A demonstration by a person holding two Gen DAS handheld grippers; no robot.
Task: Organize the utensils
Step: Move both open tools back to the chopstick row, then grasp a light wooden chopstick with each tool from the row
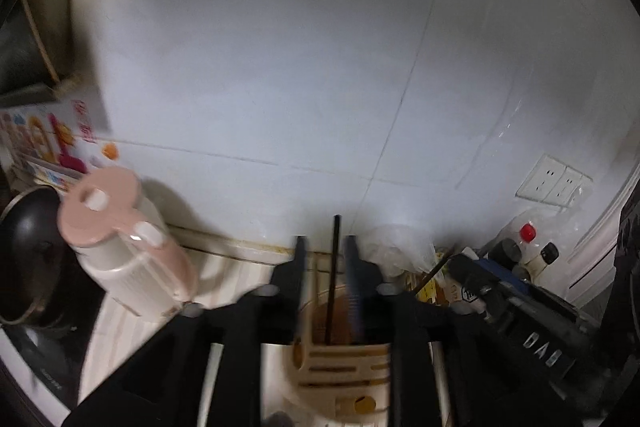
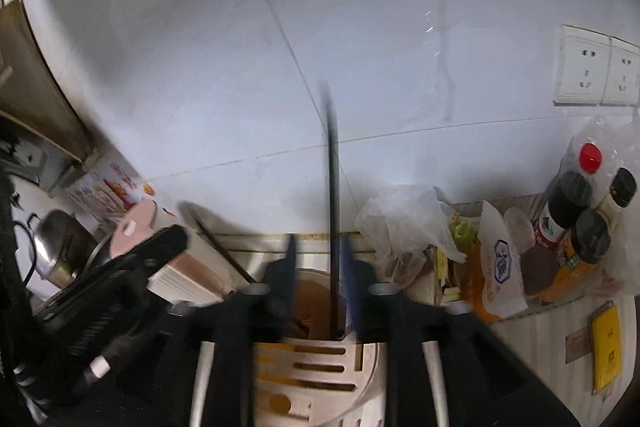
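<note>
- Left gripper (image 1: 325, 247): jaws part-open, straddling a black chopstick (image 1: 333, 275) without pressing it.
- Right gripper (image 2: 318, 251): likewise loose around its chopstick (image 2: 333, 211).
- Both sticks stand in the near utensil holder (image 2: 320, 359), seemingly just released.

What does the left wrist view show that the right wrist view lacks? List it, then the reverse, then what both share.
Only the left wrist view shows the black pot at the left edge. Only the right wrist view shows the yellow packet on the counter and the white pouch. Both show the slotted utensil holder with a black chopstick standing in it, the pink-lidded jug, the wall sockets and the red-capped bottle.
</note>
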